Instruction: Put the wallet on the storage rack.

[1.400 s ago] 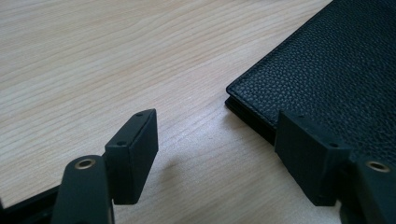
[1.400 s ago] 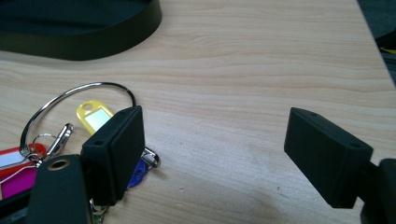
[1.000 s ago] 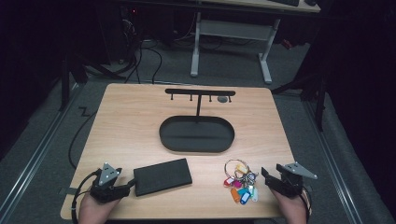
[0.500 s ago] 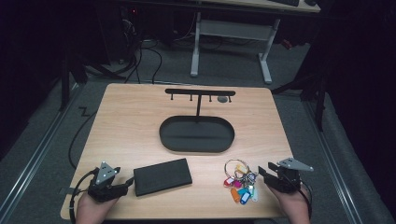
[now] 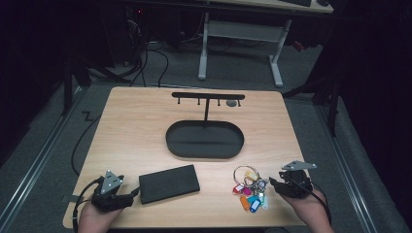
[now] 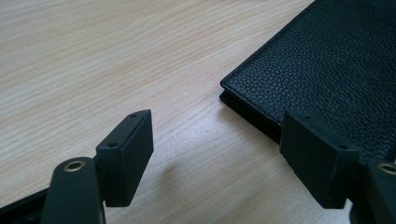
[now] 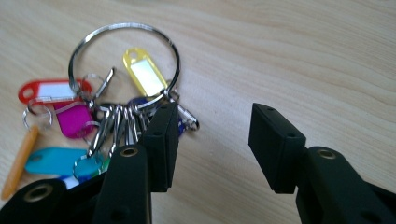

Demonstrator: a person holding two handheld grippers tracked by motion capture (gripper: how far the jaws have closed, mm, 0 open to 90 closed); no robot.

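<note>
Two items under work, both at the near edge of the tabletop (image 5: 145,126). Bunch of keys (image 5: 250,187) with coloured tags and a large steel ring (image 7: 123,60), lying flat at about 5 o'clock from the tabletop centre. Black leather-grain wallet (image 5: 169,183), lying flat at about 7 o'clock, well apart from the keys.

Right hand-held gripper (image 5: 275,181) just beside the keys, at their 3 o'clock, pointing toward them. Jaws apart, partly drawn in, having just been closing; bare wood between them, nothing pinched. One jaw over the edge of the bunch in the right gripper view; contact cannot be told. Yellow tag (image 7: 142,70) inside the ring; red tag (image 7: 51,89), magenta tag (image 7: 74,119) and blue tag (image 7: 53,161) fanned toward 9 o'clock of that view.

Left hand-held gripper (image 5: 131,195) just beside the wallet's short end, at its 9 o'clock. Jaws spread wide, having just been opening; nothing held. One jaw in front of the wallet's corner in the left gripper view, the other over bare wood.

Farther out: black oval tray (image 5: 204,140) at centre, with a hook rack (image 5: 208,96) standing at its 12 o'clock.
</note>
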